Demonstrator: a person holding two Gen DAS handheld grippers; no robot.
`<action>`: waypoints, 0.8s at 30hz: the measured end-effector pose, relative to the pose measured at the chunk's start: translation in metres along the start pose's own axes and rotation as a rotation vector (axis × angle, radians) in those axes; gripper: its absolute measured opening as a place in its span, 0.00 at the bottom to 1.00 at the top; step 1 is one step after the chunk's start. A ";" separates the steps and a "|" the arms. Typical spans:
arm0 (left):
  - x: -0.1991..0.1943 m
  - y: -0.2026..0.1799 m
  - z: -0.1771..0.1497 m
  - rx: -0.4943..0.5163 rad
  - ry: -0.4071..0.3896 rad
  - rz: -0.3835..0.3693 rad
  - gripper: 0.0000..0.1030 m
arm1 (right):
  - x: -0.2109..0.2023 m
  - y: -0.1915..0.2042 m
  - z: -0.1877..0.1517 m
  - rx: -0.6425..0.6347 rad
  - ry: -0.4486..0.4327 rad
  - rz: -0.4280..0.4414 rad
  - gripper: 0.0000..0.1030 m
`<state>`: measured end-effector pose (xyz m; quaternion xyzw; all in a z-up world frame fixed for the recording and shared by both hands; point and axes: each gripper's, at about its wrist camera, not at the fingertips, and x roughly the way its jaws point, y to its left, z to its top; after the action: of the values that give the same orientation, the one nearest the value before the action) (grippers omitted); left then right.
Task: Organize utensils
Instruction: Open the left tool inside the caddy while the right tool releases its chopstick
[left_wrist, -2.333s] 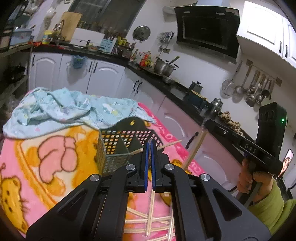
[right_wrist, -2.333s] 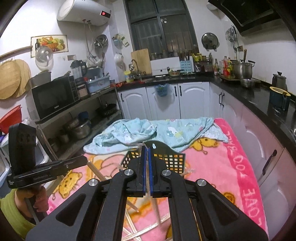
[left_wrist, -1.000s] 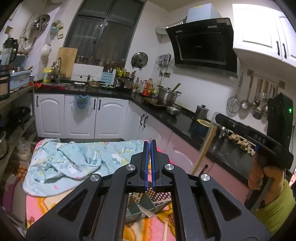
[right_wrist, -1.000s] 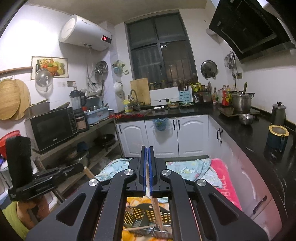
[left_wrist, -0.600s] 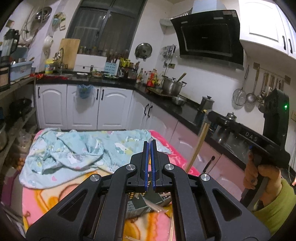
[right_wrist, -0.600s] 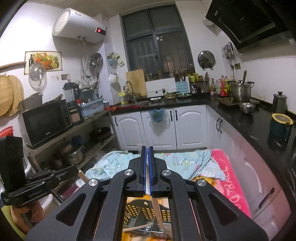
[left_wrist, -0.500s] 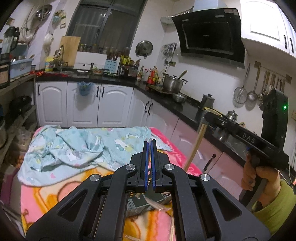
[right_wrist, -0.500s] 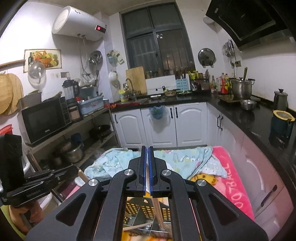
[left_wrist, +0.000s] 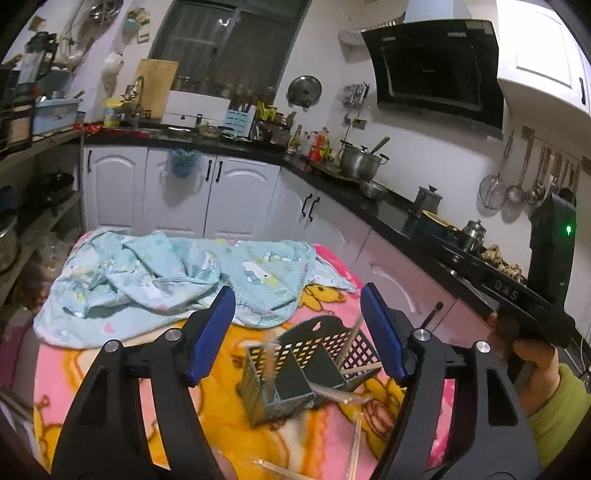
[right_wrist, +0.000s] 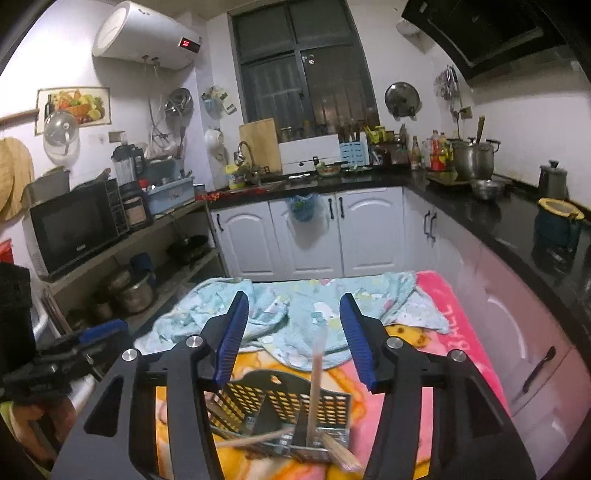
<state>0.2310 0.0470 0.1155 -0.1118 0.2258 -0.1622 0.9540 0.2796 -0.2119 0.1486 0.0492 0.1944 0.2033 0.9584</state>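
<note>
A dark perforated utensil basket (left_wrist: 306, 369) with dividers stands on the pink blanket; it also shows in the right wrist view (right_wrist: 280, 417). Several wooden chopsticks lean in it. My left gripper (left_wrist: 297, 332) is open above it, and a blurred chopstick (left_wrist: 271, 369) drops into the left compartment. My right gripper (right_wrist: 291, 332) is open above the basket, and a blurred chopstick (right_wrist: 316, 384) stands in the right compartment. More chopsticks (left_wrist: 354, 443) lie loose on the blanket in front of the basket.
A crumpled light-blue cloth (left_wrist: 177, 273) lies on the blanket behind the basket. The pink blanket (right_wrist: 458, 332) ends at the white kitchen cabinets (right_wrist: 369, 229). The right hand-held gripper body (left_wrist: 532, 295) shows at the right in the left wrist view.
Both grippers were shut on a chopstick each and have opened. The two chopsticks have left the jaws and are falling into the basket. Both cameras tilted down toward the basket.
</note>
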 end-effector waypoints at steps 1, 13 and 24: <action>-0.003 0.001 -0.002 -0.004 -0.006 0.009 0.62 | -0.005 -0.002 -0.003 -0.006 -0.007 -0.011 0.51; -0.040 0.001 -0.024 -0.012 -0.067 0.059 0.90 | -0.058 -0.017 -0.032 -0.031 -0.033 -0.040 0.65; -0.063 -0.007 -0.050 -0.022 -0.054 0.069 0.90 | -0.096 -0.021 -0.052 -0.012 -0.039 -0.042 0.70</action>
<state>0.1523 0.0562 0.0987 -0.1187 0.2053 -0.1236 0.9636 0.1856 -0.2694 0.1309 0.0434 0.1754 0.1835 0.9663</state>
